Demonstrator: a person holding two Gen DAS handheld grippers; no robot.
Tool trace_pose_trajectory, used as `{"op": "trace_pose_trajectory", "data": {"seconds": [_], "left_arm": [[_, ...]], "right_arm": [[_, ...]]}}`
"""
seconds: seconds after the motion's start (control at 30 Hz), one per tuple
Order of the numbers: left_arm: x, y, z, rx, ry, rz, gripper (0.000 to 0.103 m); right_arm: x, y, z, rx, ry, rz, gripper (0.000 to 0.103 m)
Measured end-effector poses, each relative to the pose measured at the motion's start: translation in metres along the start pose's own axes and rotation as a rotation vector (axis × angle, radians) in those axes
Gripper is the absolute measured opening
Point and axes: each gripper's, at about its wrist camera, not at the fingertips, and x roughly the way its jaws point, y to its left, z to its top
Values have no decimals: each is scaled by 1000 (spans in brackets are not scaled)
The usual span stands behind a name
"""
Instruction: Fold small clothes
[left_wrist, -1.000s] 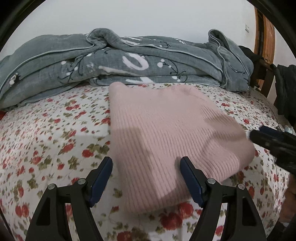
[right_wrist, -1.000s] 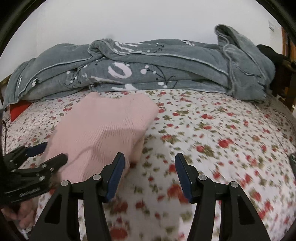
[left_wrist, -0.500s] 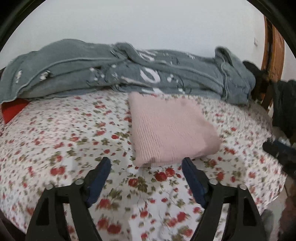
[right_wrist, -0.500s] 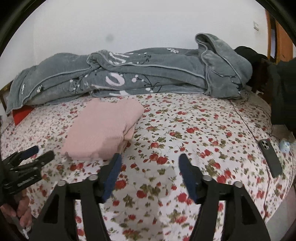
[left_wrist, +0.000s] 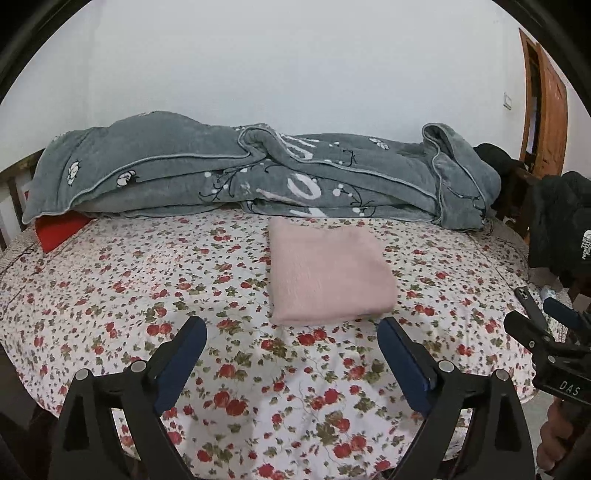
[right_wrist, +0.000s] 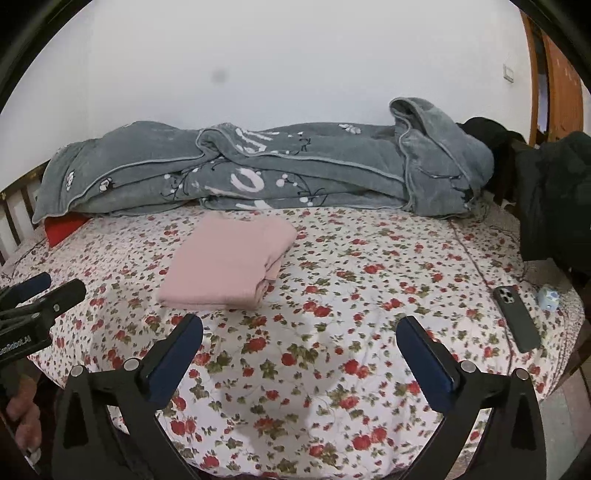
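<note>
Both pairs of jaws stand wide and hold nothing, having just been opening: the left gripper (left_wrist: 291, 341) has only floral bedding between its blue-padded black fingers (left_wrist: 181, 354), and the right gripper (right_wrist: 299, 343) likewise spreads over bare sheet, touching no cloth. Just beyond the left gripper's tips lies the folded pink ribbed knit garment (left_wrist: 328, 273), a neat, roughly square stack resting flat on the white bedsheet printed with red flowers (left_wrist: 147, 280). From the right wrist view the same garment (right_wrist: 229, 266) sits ahead and to the left of the jaws, its stacked fold edges showing along the right side. Behind it, near its far edge, a rumpled grey plush blanket with white lettering and flowers (left_wrist: 258, 177) stretches across the bed against the white wall. A dark smartphone (right_wrist: 517, 317) lies near the bed's right edge, well apart from the garment, beside a small pale blue object (right_wrist: 548, 297).
</note>
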Motion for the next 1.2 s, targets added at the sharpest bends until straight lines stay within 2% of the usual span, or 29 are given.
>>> {"op": "trace_pose_trajectory", "data": {"seconds": [0.37,1.2], "left_arm": [[-25,-13,-2,1,-29,4,95],[-32,-19,-1,20,-39,4,96]], "right_arm": [[-26,-10,-7,15,-14,0,102],[-39,-14,-5,28,-34,-21,102]]}}
